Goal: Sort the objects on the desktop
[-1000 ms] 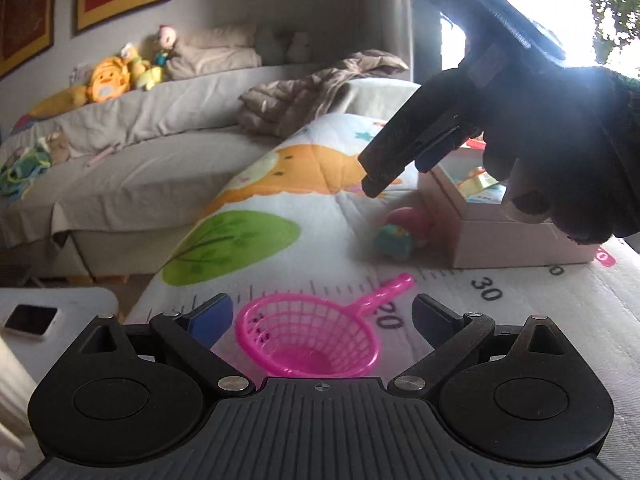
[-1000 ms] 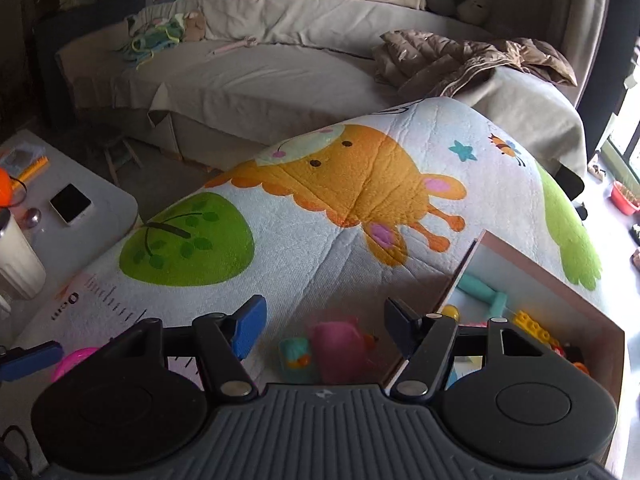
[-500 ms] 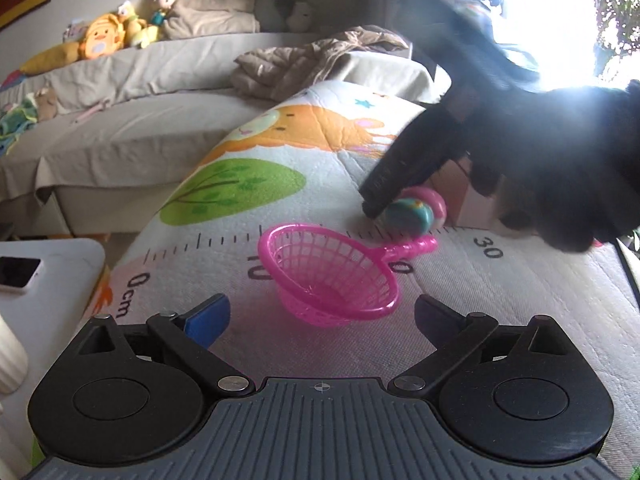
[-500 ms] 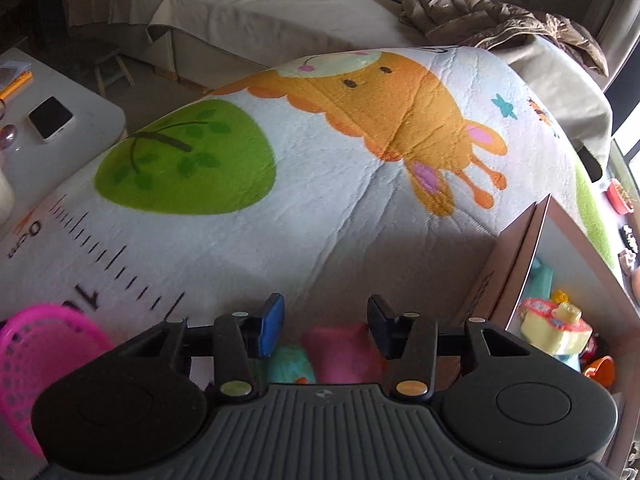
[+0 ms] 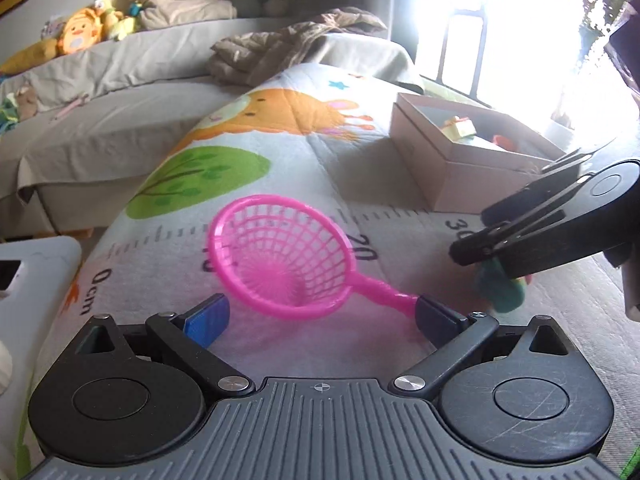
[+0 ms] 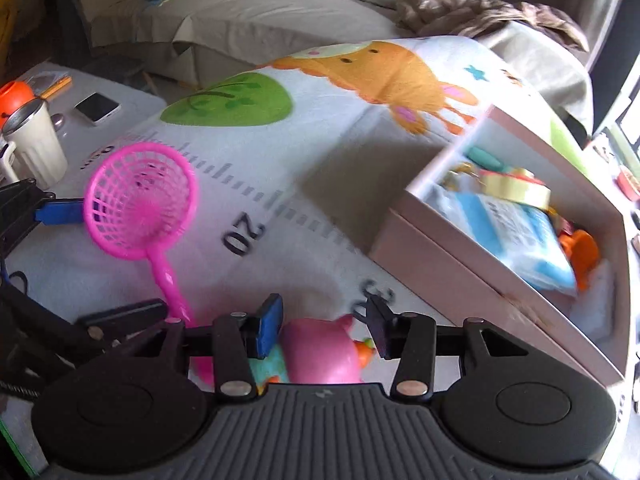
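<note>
Printed along the play mat (image 5: 304,148) is a ruler scale reading "0cm", "20" and "30", beside a green tree and an orange animal. Behind it stands a grey sofa (image 5: 120,92) with stuffed toys (image 5: 76,34). The left gripper (image 5: 320,316) is spread wide around the pink strainer (image 5: 280,252) lying on the mat. The right gripper (image 6: 324,324) has its fingers at the sides of a pink-and-teal toy (image 6: 320,356); whether they press it, I cannot tell. The cardboard box (image 6: 472,280) holds toys.
</note>
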A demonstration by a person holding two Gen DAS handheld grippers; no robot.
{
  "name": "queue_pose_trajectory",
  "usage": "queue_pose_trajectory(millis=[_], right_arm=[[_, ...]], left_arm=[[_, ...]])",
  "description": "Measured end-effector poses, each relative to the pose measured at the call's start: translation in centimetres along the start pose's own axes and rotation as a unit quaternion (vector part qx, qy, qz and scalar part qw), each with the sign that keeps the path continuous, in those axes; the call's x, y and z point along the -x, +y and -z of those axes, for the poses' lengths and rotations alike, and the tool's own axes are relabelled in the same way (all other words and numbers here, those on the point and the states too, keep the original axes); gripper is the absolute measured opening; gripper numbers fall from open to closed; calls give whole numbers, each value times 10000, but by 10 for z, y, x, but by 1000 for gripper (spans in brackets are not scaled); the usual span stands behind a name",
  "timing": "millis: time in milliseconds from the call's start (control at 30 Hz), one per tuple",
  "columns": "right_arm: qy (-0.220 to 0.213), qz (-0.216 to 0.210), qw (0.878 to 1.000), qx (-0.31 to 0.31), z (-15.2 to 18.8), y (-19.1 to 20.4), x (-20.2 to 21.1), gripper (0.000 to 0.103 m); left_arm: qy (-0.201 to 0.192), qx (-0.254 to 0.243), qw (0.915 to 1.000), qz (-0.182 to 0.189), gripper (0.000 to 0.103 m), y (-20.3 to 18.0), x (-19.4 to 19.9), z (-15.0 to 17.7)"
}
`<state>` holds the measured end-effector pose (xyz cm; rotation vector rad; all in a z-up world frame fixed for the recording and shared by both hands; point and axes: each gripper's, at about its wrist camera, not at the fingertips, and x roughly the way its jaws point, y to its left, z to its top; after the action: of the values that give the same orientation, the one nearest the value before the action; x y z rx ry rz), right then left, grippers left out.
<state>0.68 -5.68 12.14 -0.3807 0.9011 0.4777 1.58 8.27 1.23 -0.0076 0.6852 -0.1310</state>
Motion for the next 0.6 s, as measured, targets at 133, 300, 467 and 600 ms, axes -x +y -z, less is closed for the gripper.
queue_pose_trajectory(millis=[133,300,467,600], right_arm=[[-135,118,9987,-483,20,-30,10,49],[-238,288,9946,-970,46,-61,16,55],[-322,439,9891,-1370,68,-85,17,65],[-502,507,9840,-1633,84,-95,21,75]], left_arm=[[138,-180,9997,93,102,-17,-14,-6],[229,-427,9985,240,102,-42,-29,-15],[173,-520,9970,551,102,-62,-34,-23],[116,-682,9955,652,102,-73,-29,-23]])
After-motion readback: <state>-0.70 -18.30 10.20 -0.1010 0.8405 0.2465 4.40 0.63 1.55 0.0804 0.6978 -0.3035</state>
